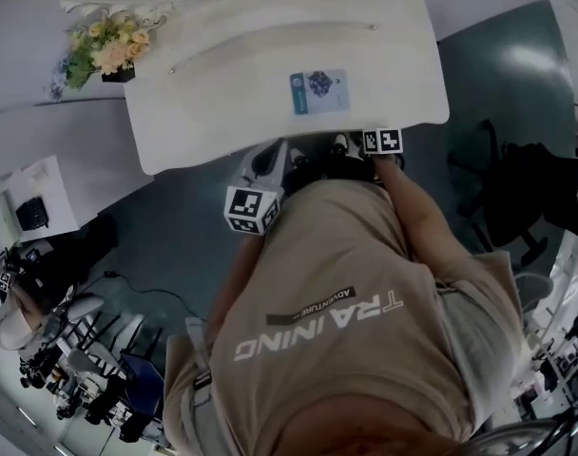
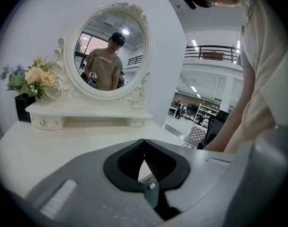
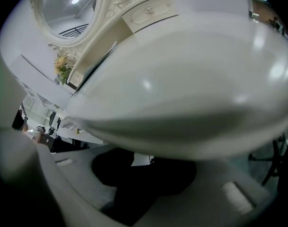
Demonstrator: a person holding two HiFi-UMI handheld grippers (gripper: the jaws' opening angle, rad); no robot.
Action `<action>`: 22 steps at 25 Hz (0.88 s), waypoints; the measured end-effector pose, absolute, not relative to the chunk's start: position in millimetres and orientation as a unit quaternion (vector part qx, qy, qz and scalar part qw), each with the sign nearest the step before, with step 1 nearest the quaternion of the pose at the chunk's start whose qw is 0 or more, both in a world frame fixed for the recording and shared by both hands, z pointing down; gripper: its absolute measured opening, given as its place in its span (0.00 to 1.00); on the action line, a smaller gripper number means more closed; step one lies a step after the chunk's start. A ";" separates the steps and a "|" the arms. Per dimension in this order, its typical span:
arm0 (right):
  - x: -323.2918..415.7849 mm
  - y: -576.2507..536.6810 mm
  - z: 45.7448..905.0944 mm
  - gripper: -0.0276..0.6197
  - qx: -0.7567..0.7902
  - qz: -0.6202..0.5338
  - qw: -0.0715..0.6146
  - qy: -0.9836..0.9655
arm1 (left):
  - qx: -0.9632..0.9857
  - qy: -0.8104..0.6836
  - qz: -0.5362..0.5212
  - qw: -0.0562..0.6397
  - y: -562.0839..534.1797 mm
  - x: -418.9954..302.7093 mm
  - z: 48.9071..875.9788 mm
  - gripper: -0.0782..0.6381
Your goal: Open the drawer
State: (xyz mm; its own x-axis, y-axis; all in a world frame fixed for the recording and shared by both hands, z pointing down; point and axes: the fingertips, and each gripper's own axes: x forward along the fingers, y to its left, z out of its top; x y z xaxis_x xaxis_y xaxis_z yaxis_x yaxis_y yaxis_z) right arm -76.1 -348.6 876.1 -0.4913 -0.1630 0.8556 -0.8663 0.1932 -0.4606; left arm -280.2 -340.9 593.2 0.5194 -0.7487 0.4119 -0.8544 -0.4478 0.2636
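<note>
Drawer: its front shows in no view. I judge it sits under the front overhang of the dressing table [image 1: 222, 122], on the person's side.
Small drawers: two knobbed ones [image 3: 148, 11] sit in the shelf below the mirror [image 2: 111, 51], both shut and well apart from either gripper.
Right gripper [image 3: 143, 165]: tucked just beneath the table's front edge, which fills the space above it. The jaws are a dark mass in shadow with a pale sliver between their upper lobes, and I cannot tell whether they are apart, together or on a handle.
Left gripper [image 2: 144, 162]: held above the tabletop near its front and aimed at the mirror. The jaws are drawn together with only a thin slit between the pads, gripping nothing.
Progress: no drawer box juts out past the table edge in the head view, so the pull looks not yet made.
What is left: a sure grip on the handle, then the pull toward the person.
Surroundings: flowers [image 1: 104, 50] stand at the back left and a small card [image 1: 318, 91] lies on top.
</note>
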 end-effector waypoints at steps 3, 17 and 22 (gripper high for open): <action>-76.0 -337.0 874.6 0.25 0.369 0.527 0.345 -0.684 | 0.851 -0.469 0.105 0.213 -340.0 -289.4 587.3 0.12; -67.1 -263.3 876.2 0.25 0.365 0.544 0.352 -0.669 | 0.873 -0.437 0.083 0.199 -334.6 -285.6 589.9 0.12; -61.8 -248.0 874.4 0.25 0.346 0.555 0.340 -0.676 | 0.869 -0.442 0.097 0.197 -314.7 -259.0 584.6 0.12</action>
